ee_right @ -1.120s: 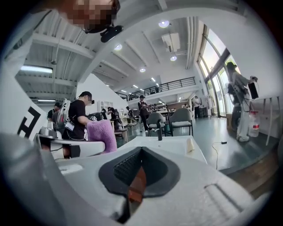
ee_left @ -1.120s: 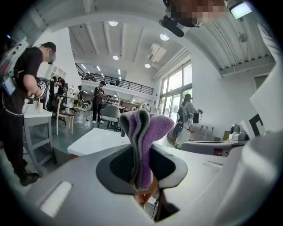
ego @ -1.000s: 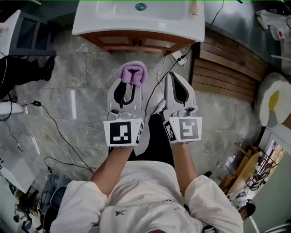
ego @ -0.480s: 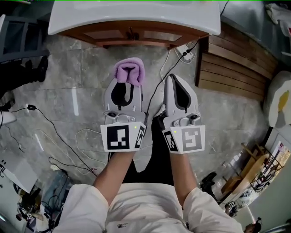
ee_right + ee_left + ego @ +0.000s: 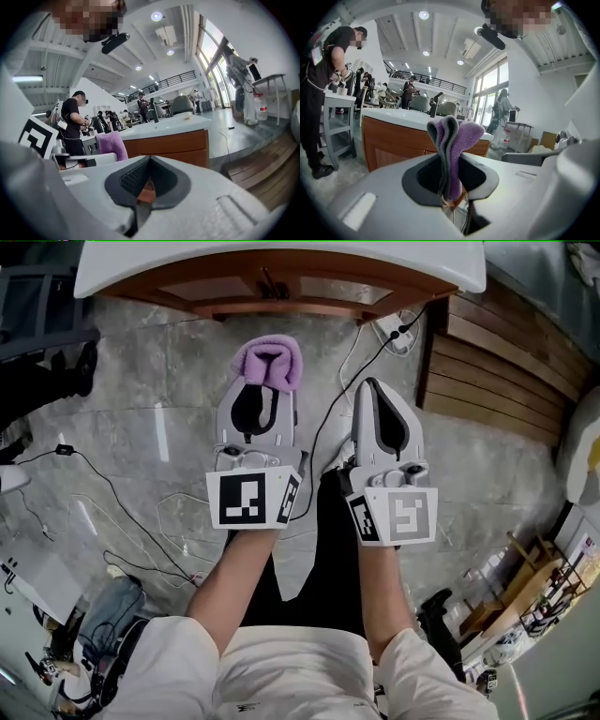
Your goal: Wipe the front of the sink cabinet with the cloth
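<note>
— Where is the cloth sitting?
— The left gripper (image 5: 261, 395) is clamping the cloth (image 5: 268, 362), which is poking out at 12 o'clock. The right gripper (image 5: 372, 385), at its 3 o'clock, is pinching shut on nothing.
— Anything changing?
— The cabinet (image 5: 281, 287) is drawing nearer at 12 o'clock, apart from the cloth. Only the gripper views are showing its front upright.

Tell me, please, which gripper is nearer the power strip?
Right. The right gripper sits short of the power strip; the left gripper, holding the cloth, is farther left.
</note>
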`<act>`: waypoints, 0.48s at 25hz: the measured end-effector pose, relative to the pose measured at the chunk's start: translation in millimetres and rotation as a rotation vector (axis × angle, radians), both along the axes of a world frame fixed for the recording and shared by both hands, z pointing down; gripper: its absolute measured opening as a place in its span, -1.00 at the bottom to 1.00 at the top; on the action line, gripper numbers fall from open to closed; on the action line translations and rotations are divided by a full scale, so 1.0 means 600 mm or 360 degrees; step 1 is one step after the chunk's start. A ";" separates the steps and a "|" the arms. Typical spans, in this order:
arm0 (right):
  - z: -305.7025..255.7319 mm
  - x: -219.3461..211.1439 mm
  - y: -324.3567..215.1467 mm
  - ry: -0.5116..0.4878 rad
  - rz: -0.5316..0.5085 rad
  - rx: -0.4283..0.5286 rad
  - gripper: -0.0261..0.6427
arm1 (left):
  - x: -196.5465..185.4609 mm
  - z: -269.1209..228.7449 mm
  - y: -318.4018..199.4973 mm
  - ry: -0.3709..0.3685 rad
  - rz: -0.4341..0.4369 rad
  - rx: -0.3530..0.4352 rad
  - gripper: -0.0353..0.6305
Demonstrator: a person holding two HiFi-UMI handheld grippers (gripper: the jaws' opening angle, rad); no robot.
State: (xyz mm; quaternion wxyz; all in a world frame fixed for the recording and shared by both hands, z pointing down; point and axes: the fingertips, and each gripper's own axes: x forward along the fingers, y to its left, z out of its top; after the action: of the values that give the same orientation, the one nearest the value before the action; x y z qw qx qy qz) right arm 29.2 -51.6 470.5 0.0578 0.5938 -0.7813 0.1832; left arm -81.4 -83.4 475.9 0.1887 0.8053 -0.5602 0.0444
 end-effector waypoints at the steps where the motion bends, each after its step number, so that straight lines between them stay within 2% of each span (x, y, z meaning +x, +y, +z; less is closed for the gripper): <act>1: 0.004 -0.002 0.001 0.0004 -0.0009 0.0000 -0.93 | 0.002 0.007 -0.002 -0.0009 0.0004 0.0003 -0.65; 5: 0.018 -0.002 0.003 0.0018 -0.0026 -0.0012 -0.93 | 0.007 0.040 -0.022 -0.0047 -0.0011 0.0011 -0.66; 12: 0.039 0.004 0.004 0.0014 -0.0041 -0.0055 -0.93 | 0.006 0.108 -0.066 -0.0020 -0.0047 -0.0030 -0.66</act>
State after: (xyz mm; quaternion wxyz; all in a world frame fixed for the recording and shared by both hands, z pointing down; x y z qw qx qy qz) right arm 31.6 -49.1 493.9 0.0738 0.5835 -0.7853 0.1934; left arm -77.7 -123.2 541.0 0.1934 0.7948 -0.5729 0.0518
